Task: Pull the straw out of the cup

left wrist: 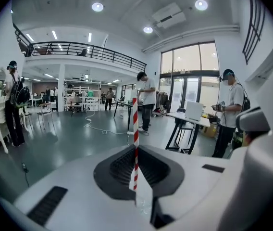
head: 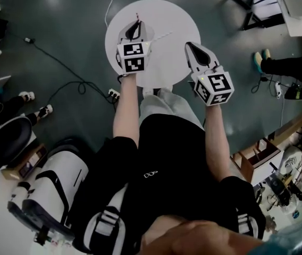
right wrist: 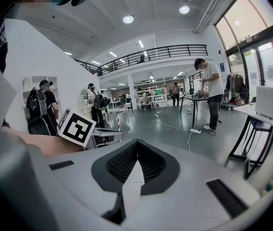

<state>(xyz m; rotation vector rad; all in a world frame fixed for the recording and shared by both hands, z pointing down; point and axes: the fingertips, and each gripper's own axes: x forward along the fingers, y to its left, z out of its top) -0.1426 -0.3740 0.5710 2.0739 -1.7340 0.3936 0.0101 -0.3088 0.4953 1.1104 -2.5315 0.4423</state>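
A red-and-white striped straw (left wrist: 135, 143) stands upright between the jaws of my left gripper (left wrist: 136, 150), which is shut on it. In the head view the left gripper (head: 135, 30) hovers over the near left part of the round white table (head: 167, 15), and the straw's tip (head: 137, 17) sticks up past its nose. No cup shows in any view; the spot under the left gripper is hidden. My right gripper (head: 192, 48) hangs at the table's near right edge, shut with nothing in it (right wrist: 135, 144). From the right gripper view I see the left gripper's marker cube (right wrist: 76, 127).
A thin white stick (head: 161, 37) lies on the table beside the left gripper. A black cable (head: 60, 68) and a power strip (head: 114, 93) lie on the dark floor at the left. Black-framed tables (head: 257, 4) and a seated person's feet (head: 260, 61) are at the right.
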